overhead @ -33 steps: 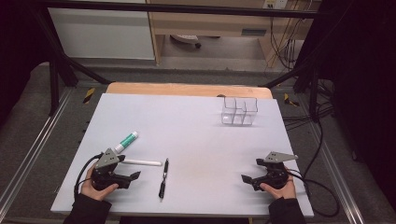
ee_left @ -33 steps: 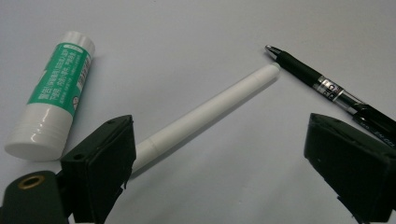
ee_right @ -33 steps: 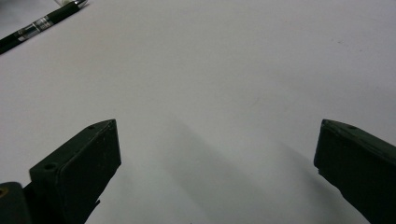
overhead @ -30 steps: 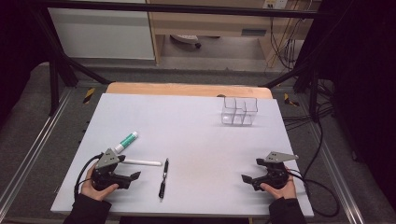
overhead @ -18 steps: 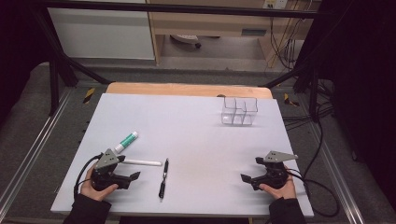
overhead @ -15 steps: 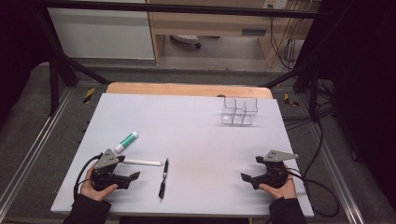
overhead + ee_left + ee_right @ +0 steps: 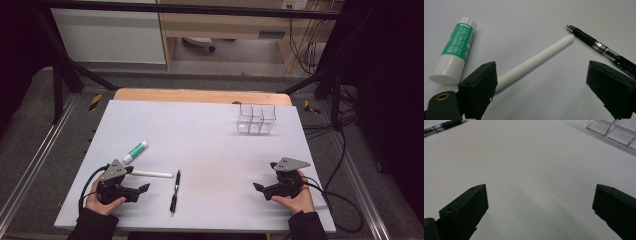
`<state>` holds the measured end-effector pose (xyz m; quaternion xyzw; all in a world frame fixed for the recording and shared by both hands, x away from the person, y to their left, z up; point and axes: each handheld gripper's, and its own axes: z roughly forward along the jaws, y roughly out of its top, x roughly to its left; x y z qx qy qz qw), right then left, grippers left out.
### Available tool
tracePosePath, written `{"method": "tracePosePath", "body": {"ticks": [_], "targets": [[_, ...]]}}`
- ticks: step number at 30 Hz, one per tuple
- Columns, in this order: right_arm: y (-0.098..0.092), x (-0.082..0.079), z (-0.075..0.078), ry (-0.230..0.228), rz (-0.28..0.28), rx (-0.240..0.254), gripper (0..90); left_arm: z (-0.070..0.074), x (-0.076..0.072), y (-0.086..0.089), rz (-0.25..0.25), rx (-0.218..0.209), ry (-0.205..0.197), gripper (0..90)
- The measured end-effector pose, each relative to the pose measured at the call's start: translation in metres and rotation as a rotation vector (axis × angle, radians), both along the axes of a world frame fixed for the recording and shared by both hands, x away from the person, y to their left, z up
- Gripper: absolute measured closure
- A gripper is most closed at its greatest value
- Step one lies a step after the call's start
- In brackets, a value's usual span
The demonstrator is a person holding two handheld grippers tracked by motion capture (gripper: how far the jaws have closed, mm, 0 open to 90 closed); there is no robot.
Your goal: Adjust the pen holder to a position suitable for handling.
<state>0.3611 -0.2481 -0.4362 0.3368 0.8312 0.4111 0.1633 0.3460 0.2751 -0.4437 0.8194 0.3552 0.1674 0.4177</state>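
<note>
On the white table top, a green-and-white glue stick [image 7: 135,151] [image 7: 452,51] lies at the near left. Beside it rest a white pen [image 7: 152,174] [image 7: 534,60] and a black pen [image 7: 174,191] [image 7: 604,48] [image 7: 442,127]. My left gripper [image 7: 142,189] [image 7: 544,95] rests open on the table just short of the white pen, nothing between its jaws. Near the table's front right my right gripper [image 7: 258,188] [image 7: 539,212] sits open over bare table. A clear three-part organizer [image 7: 256,119] [image 7: 614,131] stands at the far right.
The white board [image 7: 200,135] lies on a wooden table whose edge [image 7: 200,95] shows at the back. Cables [image 7: 345,210] trail off the right side. Metal rails run along both sides on the floor.
</note>
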Motion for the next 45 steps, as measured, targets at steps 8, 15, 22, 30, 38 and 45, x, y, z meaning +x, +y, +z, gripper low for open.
{"method": "tracePosePath", "body": {"ticks": [8,15,22,30,38,45], "targets": [[0.012,0.006,0.008,-0.041,0.02,-0.092,1.2,0.0,0.0,0.0,0.005,-0.001,-0.002,9.8],[0.022,0.015,0.021,-0.09,0.037,-0.175,1.9,0.0,0.0,0.0,0.003,0.0,-0.002,9.9],[0.031,0.028,0.03,-0.133,0.05,-0.277,3.4,0.0,0.0,0.0,0.002,0.001,-0.002,10.1],[0.04,0.044,0.036,-0.169,0.085,-0.399,5.5,0.0,0.0,0.0,0.0,0.003,-0.004,10.2],[0.046,0.058,0.044,-0.232,0.134,-0.484,10.2,0.0,0.0,0.0,0.001,0.004,-0.003,10.5],[0.05,0.069,0.045,-0.268,0.165,-0.548,13.2,0.0,0.0,0.0,-0.002,0.004,-0.003,10.8]]}}
